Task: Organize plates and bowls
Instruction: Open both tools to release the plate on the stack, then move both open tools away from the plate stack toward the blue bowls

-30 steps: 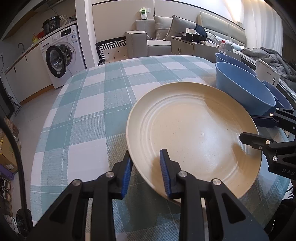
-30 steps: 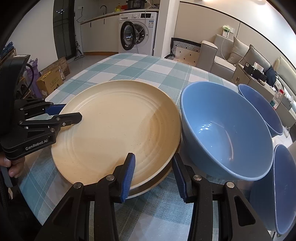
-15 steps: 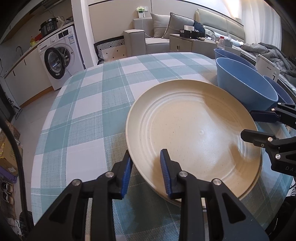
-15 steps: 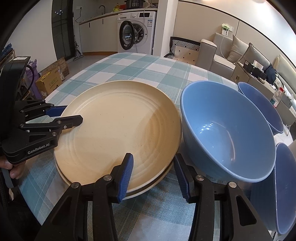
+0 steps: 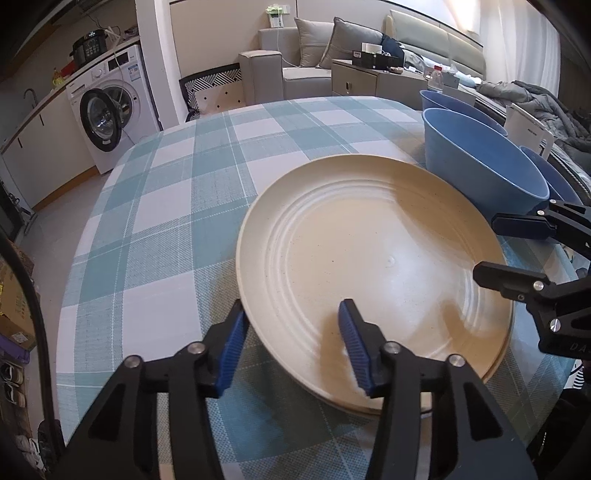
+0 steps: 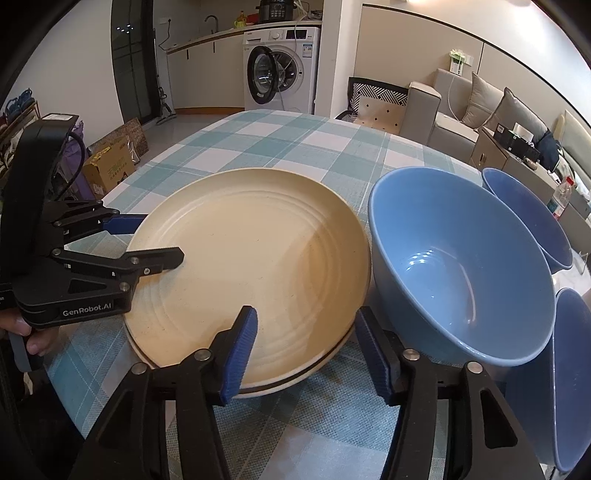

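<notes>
Tabletop [image 6: 280, 140] under teal-and-white check cloth. Washer [image 6: 281, 70] far, past tabletop, door open; black cooker [image 6: 277, 10] on top. Tap [image 6: 211, 19] on counter left of washer. Patterned chair [image 6: 376, 105] at far edge of tabletop. Grey sofa [image 5: 317, 55] with cushions far right. Cardboard boxes [image 6: 114, 158] on floor left. Water bottle [image 6: 561, 197] right. Grey jacket [image 5: 532, 99] far right.

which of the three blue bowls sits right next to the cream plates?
The biggest-looking blue bowl, its rim beside the stacked cream plates. The far bowl and the bowl at the right edge lie beyond it.
</notes>
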`<state>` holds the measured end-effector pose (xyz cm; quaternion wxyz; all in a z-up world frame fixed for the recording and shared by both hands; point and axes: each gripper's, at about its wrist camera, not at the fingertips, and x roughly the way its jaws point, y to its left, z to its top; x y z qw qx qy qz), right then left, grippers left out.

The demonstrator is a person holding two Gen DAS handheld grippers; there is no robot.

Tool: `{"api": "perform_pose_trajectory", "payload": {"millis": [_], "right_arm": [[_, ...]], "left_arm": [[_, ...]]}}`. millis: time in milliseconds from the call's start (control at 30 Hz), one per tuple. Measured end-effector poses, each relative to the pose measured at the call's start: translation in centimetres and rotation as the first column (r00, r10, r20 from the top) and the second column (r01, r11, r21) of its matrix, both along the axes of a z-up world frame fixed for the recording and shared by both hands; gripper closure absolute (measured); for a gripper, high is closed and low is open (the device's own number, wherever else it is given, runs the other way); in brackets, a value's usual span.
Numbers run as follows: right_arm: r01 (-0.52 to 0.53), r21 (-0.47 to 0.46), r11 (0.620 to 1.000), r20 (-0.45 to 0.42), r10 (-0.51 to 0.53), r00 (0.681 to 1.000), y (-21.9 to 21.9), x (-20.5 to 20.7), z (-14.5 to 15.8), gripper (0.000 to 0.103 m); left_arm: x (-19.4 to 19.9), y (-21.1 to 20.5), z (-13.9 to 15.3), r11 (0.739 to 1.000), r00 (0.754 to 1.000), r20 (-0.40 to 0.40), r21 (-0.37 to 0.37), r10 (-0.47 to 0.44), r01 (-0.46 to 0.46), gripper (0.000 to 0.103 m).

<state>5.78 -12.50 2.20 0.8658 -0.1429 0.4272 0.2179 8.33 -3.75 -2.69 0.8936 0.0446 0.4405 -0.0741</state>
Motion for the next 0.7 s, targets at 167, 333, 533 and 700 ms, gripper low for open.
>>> {"api": "perform_pose_trajectory", "payload": {"millis": [167,333,533,700], "right_arm": [[-0.019,0.015,1.000,0.005,0.019,1.000,0.1,-0.3,0.4,0.029],[-0.032,0.032,0.999,0.019,0.031,0.999,0.2,-0.4,1.4,0.018],[-0.039,0.043,0.998,0.016,0.038,0.999,0.4,-0.4,2.0,0.013],[-0.042,0.058,0.997,0.007,0.042,0.999,0.7,-0.4,2.2,0.004]], "left_arm": [[-0.1,-0.3,0.4,1.000,1.000,-0.002,0.008,-0.007,0.007,0.043],[-0.4,0.4,1.3,1.000,1.000,0.022,-0.018,0.015,-0.014,0.029],[-0.8,1.3,2.4,0.997,0.998,0.060,-0.067,0.029,-0.025,0.008],[-1.1,1.7,3.2,0.996,0.995,0.093,-0.085,0.035,-0.027,0.000]]}}
